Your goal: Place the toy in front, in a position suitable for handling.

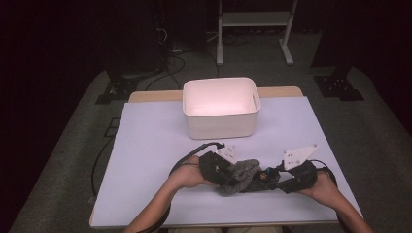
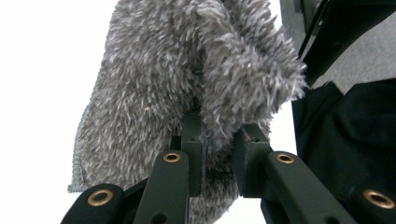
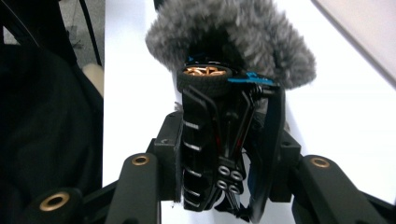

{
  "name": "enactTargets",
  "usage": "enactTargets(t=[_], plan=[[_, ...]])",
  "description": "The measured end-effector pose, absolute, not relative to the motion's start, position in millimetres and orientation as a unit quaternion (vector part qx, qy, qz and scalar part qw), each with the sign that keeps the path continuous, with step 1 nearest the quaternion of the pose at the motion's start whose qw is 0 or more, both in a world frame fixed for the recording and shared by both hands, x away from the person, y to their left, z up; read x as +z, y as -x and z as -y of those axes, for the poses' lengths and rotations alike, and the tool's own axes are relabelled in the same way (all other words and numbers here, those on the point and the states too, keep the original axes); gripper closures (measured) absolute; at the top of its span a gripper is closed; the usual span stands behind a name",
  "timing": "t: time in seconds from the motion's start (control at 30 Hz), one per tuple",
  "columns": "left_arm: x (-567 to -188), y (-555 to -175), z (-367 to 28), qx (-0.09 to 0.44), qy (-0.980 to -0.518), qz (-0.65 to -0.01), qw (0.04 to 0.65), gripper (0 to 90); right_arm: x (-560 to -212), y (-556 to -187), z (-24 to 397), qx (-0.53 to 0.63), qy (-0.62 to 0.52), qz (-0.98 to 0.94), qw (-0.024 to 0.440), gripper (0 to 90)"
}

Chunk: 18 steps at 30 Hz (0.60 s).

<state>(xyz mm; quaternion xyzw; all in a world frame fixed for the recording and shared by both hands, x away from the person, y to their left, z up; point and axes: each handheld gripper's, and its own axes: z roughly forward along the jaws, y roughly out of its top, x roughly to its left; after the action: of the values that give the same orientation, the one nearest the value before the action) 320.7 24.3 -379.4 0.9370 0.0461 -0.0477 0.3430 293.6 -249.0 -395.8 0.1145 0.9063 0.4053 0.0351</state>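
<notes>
The left tool (image 1: 228, 175) clenches the grey fluffy cloth (image 1: 240, 174), the right tool (image 1: 272, 180) grasps a black toy car (image 3: 219, 140) lengthwise, its nose touching the cloth straight ahead.

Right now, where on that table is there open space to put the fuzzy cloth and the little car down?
Bare white table lies left of the white bin, and more lies right of it. The near edge is crowded: the left hand-held gripper pinches the grey cloth, and the right hand-held gripper clamps the toy car against it.
</notes>
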Motion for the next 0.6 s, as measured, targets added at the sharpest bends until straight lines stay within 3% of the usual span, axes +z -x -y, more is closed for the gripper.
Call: enactTargets(t=[0.6], plan=[[-376,-320,-12,-0.044,-0.94,-0.037,0.336,78.0,-432,-286,267,0.375,-0.147,-0.915,0.032,53.3]])
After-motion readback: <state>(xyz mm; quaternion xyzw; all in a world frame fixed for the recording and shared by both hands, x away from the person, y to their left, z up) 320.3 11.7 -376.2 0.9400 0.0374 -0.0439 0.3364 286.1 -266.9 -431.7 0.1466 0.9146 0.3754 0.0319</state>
